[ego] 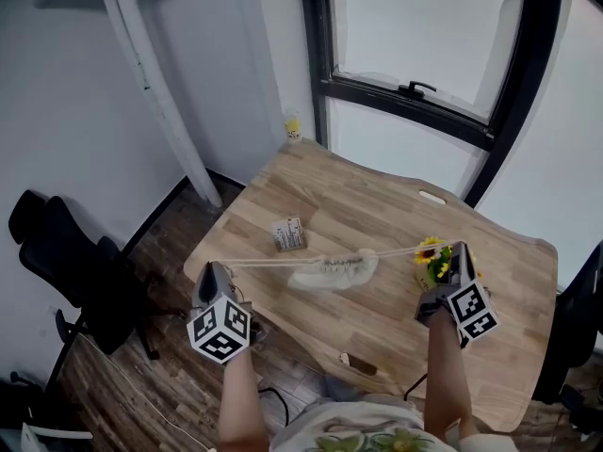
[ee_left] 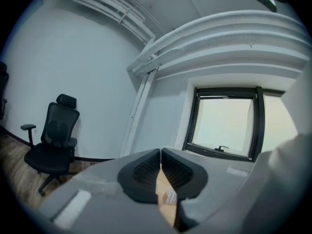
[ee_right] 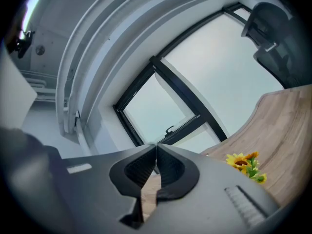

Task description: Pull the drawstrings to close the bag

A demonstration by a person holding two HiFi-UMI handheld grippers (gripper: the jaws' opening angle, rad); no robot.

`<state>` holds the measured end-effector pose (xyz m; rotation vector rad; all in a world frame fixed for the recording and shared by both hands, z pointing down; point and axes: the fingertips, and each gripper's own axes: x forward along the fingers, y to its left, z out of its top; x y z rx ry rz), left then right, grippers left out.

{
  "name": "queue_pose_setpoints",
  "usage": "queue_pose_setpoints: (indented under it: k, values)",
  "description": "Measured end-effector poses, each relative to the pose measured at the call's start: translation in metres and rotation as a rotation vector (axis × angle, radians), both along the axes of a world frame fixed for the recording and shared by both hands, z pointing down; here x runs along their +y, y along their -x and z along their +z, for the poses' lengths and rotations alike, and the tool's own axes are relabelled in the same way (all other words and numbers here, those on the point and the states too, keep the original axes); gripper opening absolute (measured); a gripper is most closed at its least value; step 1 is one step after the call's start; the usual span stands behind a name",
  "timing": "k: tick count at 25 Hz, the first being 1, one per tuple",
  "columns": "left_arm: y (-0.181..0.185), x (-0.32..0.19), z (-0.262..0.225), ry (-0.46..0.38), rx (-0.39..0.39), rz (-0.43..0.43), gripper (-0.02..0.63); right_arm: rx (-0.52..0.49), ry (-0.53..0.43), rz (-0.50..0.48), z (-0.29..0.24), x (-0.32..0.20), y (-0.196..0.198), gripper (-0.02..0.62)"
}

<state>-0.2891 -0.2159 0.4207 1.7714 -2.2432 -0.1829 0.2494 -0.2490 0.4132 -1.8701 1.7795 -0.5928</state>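
Both tongs are clamped down tight here. The left gripper [ego: 213, 267] has its jaws pressed together, and its own view shows the pads [ee_left: 146, 169] meeting at the tips of the left gripper [ee_left: 160, 152]. The cord is too thin to make out there, but from the head view the left drawstring [ego: 268, 263] runs straight into those jaws, so it's pinched on that. It's the same on the other side: the right gripper [ego: 460, 247] is closed up with no gap in its own view [ee_right: 156, 147], and the right drawstring [ego: 405, 250] leads right into it. The two cords stretch out taut in a nearly straight line, and the bag [ego: 334, 269] sits between them, roughly mid-table. It's a pale cream thing, lying flat and long with a crumpled look, and its top edge is bunched where the cords come out. Whether the mouth is fully cinched can't be told from here. The left gripper is at the left corner of the wooden table [ego: 528, 347], while the right one is over the right half, with a little bunch of sunflowers [ego: 432, 257] just beside it. A small card [ego: 289, 234] lies just past the bag, toward the far left edge. A black office chair [ego: 66, 262] stands on the floor, off to the left.
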Motion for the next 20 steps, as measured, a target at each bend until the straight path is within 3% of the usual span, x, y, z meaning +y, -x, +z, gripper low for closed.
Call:
queue_pose_setpoints:
  k: [3, 12, 15, 20]
  values:
    - [-0.006, -0.001, -0.002, -0.004, -0.033, 0.011, 0.015, 0.015, -0.01, 0.004, -0.002, 0.002, 0.0, 0.008]
    - [-0.007, 0.001, 0.018, 0.051, 0.028, -0.009, 0.015, -0.036, 0.003, -0.003, 0.005, 0.004, 0.0, 0.009]
    - [-0.008, 0.002, 0.026, 0.089, 0.023, -0.03, 0.015, -0.118, -0.001, 0.043, 0.012, 0.005, -0.011, 0.006]
    - [-0.009, 0.001, 0.029, 0.084, 0.082, -0.027, 0.015, -0.28, -0.007, 0.096, 0.02, 0.001, -0.03, 0.005]
